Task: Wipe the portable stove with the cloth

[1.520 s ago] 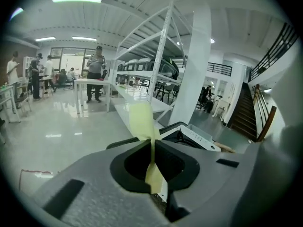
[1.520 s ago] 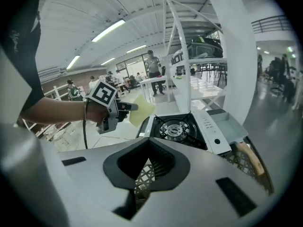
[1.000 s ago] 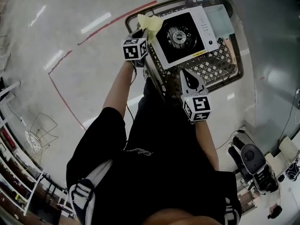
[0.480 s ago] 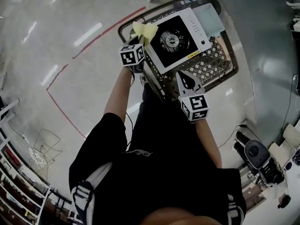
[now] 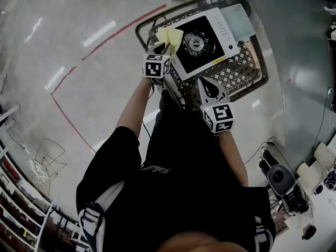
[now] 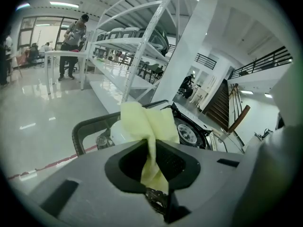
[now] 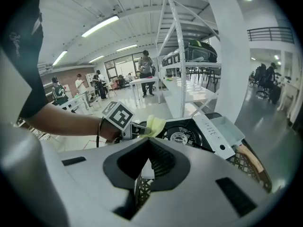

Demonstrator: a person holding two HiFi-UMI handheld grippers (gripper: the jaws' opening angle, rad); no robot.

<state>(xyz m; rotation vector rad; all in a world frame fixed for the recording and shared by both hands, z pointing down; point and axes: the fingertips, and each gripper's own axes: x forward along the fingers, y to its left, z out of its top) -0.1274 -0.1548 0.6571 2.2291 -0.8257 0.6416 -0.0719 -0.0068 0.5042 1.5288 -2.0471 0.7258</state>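
Note:
A portable stove (image 5: pixel 210 33) with a black top, a round burner and a white control strip lies in a dark wire basket (image 5: pixel 247 72). My left gripper (image 5: pixel 167 49) is shut on a pale yellow cloth (image 5: pixel 169 37), which hangs over the stove's left corner. In the left gripper view the cloth (image 6: pixel 147 122) bunches up out of the jaws, with the burner (image 6: pixel 188 134) just beyond it. My right gripper (image 5: pixel 206 86) is shut and holds nothing; it hovers at the basket's near side. From the right gripper view I see the stove (image 7: pixel 189 135) and the cloth (image 7: pixel 154 125) ahead.
The basket has a dark handle bar (image 6: pixel 90 124) on its left. Red tape (image 5: pixel 68 77) marks the glossy floor. White shelving (image 6: pixel 142 46) stands behind the basket; people stand far back. A wire rack (image 5: pixel 42 161) lies at the left, and gear (image 5: pixel 283 185) at the lower right.
My left gripper has carried the cloth to the right, from beside the stove's left corner to over it. The right gripper has stayed at the basket's near side.

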